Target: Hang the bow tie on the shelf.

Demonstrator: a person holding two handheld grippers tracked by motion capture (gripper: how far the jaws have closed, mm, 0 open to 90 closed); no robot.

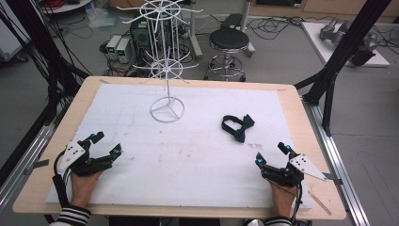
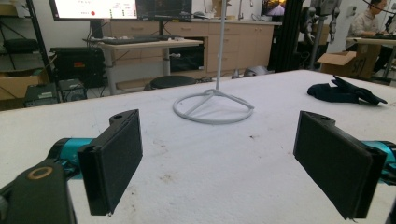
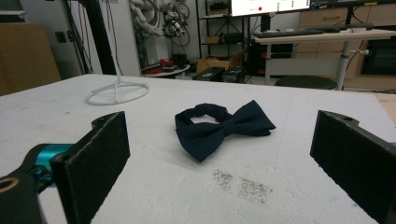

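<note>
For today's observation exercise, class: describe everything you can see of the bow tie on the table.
The bow tie is dark navy, almost black, and looks like soft fabric. It has two flared wings joined at a centre knot, with its neck band curled into a loop behind. It lies flat on the white table cover, right of the white wire stand and ahead of the right gripper. Nothing else touches it.

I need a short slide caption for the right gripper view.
Open right gripper faces a dark bow tie lying on the white table.

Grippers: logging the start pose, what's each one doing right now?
Left gripper: open, holding nothing.
Right gripper: open, holding nothing; bow tie lies ahead.
</note>
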